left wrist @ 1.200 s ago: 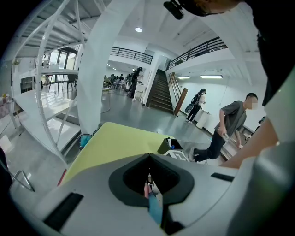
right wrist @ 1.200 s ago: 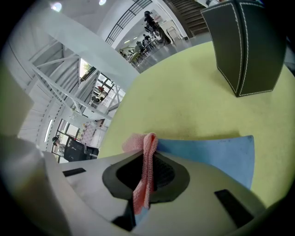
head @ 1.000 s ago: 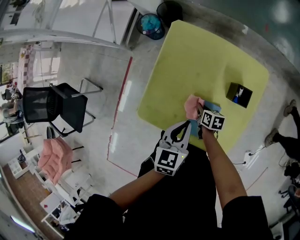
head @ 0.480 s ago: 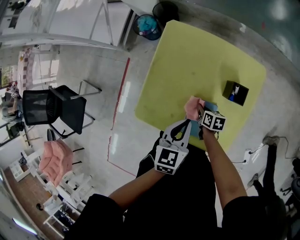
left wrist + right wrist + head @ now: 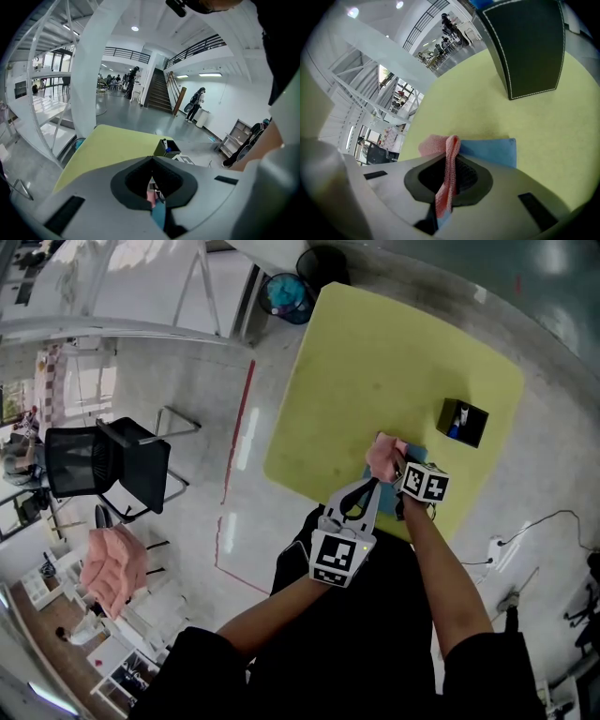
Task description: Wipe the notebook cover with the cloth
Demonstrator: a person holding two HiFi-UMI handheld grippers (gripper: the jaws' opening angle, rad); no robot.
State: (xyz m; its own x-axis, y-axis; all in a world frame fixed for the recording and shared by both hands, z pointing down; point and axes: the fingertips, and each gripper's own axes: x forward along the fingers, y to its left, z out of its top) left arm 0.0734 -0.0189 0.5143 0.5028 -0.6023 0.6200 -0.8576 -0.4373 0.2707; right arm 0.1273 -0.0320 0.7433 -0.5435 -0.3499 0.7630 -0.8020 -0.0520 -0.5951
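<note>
- Grippers: left gripper [image 5: 374, 487] closed on nothing, just beside notebook [image 5: 418, 452]; right gripper [image 5: 449, 161] clamped on pink cloth [image 5: 439, 144].
- Notebook: blue, flat at table [image 5: 375, 362] near edge, cloth draped on its left part.
- Box [image 5: 462, 422]: black, far right, apart.
- Step: likely mid-wipe; next, drag cloth right over bare cover, pressed down.

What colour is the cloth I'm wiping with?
The cloth is pink, with a knitted look; it shows best in the right gripper view.
</note>
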